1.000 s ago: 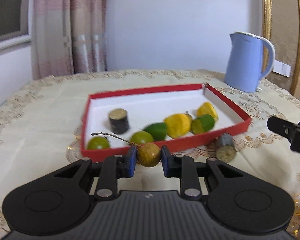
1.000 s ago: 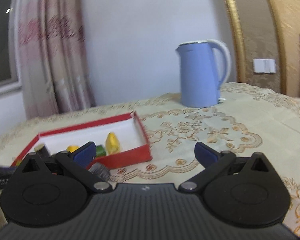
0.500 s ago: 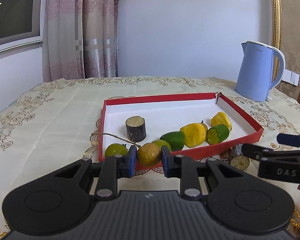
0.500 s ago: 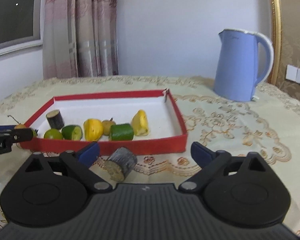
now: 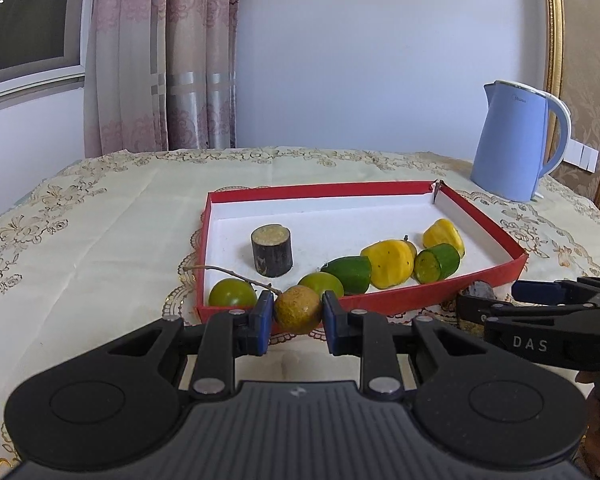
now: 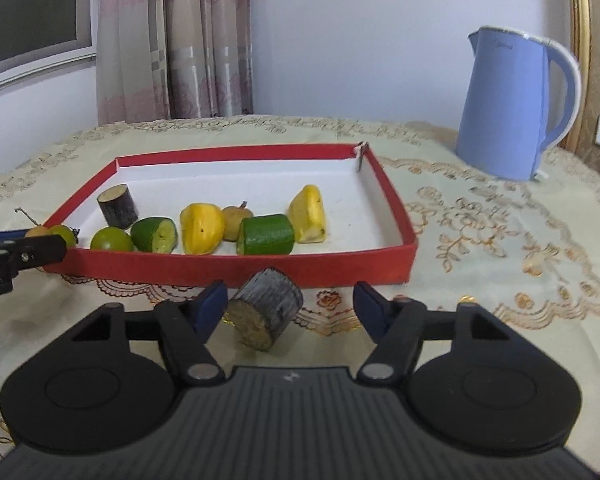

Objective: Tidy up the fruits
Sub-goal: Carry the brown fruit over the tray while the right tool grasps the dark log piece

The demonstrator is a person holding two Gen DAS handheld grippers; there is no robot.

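Nearly sorted: 7 pieces sit in the red tray (image 6: pixel 236 270).
Left tool (image 5: pixel 296 312) clamps a brown stemmed fruit (image 5: pixel 298 309); right tool (image 6: pixel 290 306) gapes around a dark cane chunk (image 6: pixel 266 314) on the counter (image 6: pixel 500 240).

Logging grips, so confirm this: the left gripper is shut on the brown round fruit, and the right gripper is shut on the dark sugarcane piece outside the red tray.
Partly wrong. The right wrist view shows the right gripper open around the dark sugarcane piece. The rest holds.
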